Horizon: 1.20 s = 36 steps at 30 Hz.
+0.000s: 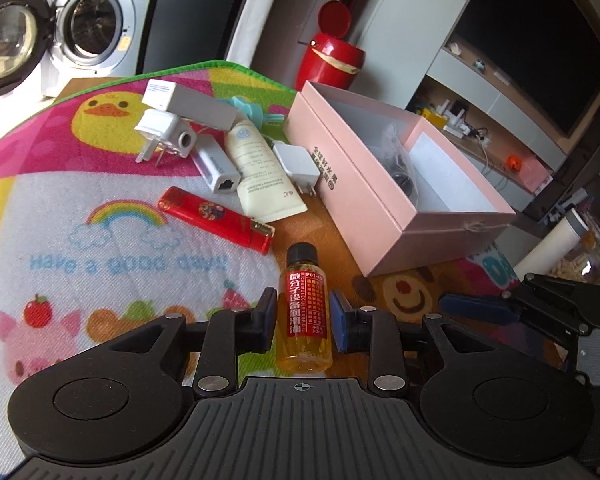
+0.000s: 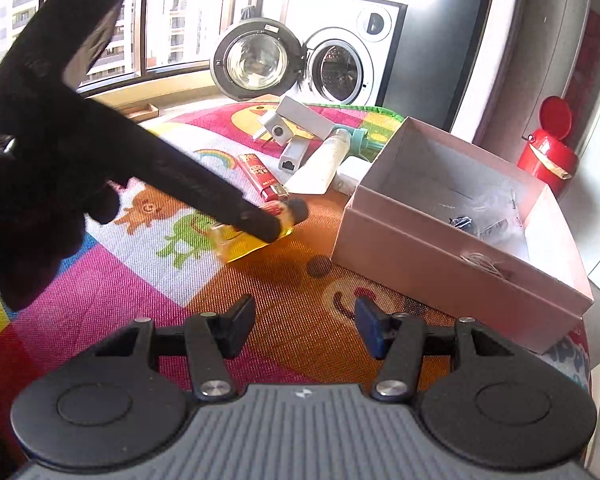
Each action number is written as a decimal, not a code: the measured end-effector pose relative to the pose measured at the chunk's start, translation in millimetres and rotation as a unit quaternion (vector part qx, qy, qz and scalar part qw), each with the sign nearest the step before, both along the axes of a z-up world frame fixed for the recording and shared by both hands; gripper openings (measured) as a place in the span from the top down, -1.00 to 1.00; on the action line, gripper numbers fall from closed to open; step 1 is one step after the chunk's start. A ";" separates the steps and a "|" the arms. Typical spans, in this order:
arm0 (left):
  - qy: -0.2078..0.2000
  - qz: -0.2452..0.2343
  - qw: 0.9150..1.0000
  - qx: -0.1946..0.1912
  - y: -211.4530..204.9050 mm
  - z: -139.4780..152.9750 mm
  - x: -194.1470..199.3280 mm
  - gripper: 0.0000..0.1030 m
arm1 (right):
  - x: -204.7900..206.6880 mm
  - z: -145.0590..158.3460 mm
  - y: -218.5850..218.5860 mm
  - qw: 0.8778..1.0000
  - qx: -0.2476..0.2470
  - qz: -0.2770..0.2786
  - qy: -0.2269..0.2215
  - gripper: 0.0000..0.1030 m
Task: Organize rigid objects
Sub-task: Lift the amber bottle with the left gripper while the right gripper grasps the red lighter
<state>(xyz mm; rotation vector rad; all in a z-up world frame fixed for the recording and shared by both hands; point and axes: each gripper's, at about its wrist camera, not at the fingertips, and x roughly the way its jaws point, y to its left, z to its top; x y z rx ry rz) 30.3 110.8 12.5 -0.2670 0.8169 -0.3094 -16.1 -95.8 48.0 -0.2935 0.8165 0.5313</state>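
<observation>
My left gripper (image 1: 303, 314) has its fingers on both sides of a small yellow oil bottle (image 1: 303, 312) with a red label and black cap, shut on it. In the right wrist view the same bottle (image 2: 240, 240) lies low over the mat under the left gripper's fingers (image 2: 260, 222). My right gripper (image 2: 305, 326) is open and empty above the mat; it also shows in the left wrist view (image 1: 472, 307). An open pink box (image 1: 384, 176) (image 2: 452, 240) stands to the right with some items inside.
A red lighter (image 1: 216, 218), a cream tube (image 1: 260, 168), white chargers (image 1: 166, 136), a white adapter (image 1: 216, 168) and a teal item (image 1: 246, 110) lie on the colourful mat (image 1: 60, 200). A red bin (image 1: 332, 56) and a washing machine (image 1: 88, 20) stand behind.
</observation>
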 end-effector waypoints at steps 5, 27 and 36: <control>-0.002 0.069 0.998 0.013 39.1 3.4 -40.4 0.38 | 14.5 12.0 23.3 0.999 0.021 0.032 -0.020 0.04; -0.029 0.088 0.996 0.004 38.6 -9.6 -55.5 0.38 | 36.5 -5.4 63.3 0.993 -0.004 0.104 0.052 0.56; -0.018 0.084 0.996 -0.006 15.4 -9.7 -46.6 0.36 | 10.7 -0.7 9.3 0.996 -0.055 0.070 0.007 0.20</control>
